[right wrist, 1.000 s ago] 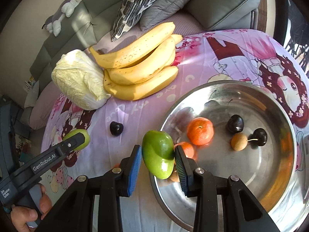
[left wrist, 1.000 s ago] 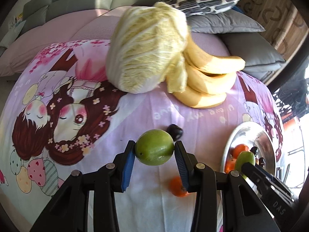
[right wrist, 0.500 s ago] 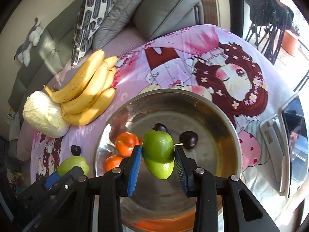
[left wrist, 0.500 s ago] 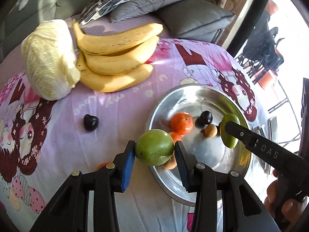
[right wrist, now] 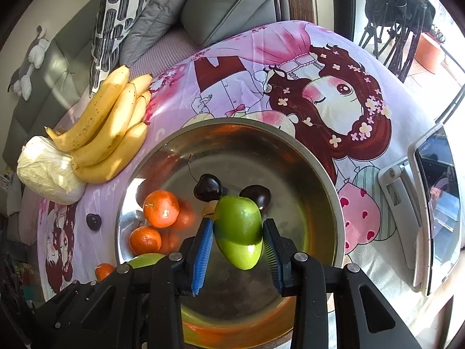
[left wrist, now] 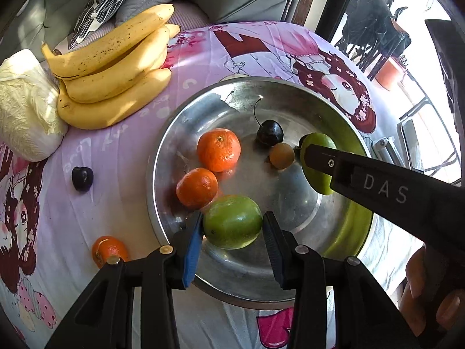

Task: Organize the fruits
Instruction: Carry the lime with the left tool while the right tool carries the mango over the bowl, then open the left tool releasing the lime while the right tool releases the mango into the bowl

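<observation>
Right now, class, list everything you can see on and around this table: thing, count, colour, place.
Steel bowl: one, silver, on cloth.
Tangerines: three, orange; two in bowl, one on cloth.
Cherries: three, dark; two in bowl, one on cloth.
Small brown fruit: one, in bowl.
Bananas: one bunch, yellow, beside cabbage.
Cabbage: one, pale.
Cushions: three, grey or patterned, behind.
Green fruits: two, one gripped in each tongs.
Left tongs, right tongs: black, over bowl.

A pale cabbage (left wrist: 27, 107) lies on the pink cartoon-print cloth (right wrist: 319, 67) — near its left edge. Behind the cloth, against a grey sofa (right wrist: 58, 67), lean 3 cushions: 1 black-and-white patterned (right wrist: 116, 20), 2 grey (right wrist: 232, 3). A plush toy (right wrist: 27, 64) sits on the sofa back — left of the cushions.
</observation>
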Action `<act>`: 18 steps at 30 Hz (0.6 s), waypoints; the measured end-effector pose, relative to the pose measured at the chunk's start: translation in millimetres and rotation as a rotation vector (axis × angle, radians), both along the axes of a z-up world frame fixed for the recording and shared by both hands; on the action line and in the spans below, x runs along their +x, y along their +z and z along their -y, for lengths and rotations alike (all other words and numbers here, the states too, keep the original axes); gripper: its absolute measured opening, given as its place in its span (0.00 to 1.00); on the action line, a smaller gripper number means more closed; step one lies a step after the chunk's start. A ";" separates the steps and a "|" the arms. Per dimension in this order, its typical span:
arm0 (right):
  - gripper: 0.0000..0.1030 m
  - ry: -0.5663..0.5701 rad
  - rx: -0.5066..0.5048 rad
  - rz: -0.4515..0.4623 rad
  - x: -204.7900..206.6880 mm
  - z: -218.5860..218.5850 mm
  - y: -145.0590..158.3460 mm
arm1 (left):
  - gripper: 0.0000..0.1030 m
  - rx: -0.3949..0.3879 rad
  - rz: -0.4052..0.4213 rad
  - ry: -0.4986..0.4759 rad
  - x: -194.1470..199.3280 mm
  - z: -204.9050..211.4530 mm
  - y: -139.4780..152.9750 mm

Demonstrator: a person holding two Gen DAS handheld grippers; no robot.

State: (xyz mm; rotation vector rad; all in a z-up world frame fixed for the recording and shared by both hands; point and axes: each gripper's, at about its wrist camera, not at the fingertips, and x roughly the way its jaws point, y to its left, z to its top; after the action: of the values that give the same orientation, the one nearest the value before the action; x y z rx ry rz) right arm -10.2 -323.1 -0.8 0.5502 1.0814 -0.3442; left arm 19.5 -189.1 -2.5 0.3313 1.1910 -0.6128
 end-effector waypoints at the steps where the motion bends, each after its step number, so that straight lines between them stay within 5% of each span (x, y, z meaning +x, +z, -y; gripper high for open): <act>1: 0.37 0.003 0.002 -0.004 0.3 -0.3 -1.1 | 0.42 0.005 -0.002 -0.001 -0.1 1.5 -2.0; 18: 0.37 -0.001 0.017 0.019 1.1 0.1 4.9 | 0.42 -0.013 -0.020 0.016 2.8 -0.5 -2.7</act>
State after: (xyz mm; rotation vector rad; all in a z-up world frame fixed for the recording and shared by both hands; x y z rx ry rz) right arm -9.0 -323.3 4.1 0.5681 1.0669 -0.3304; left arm 22.4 -188.6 -5.3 0.3055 1.2069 -0.6109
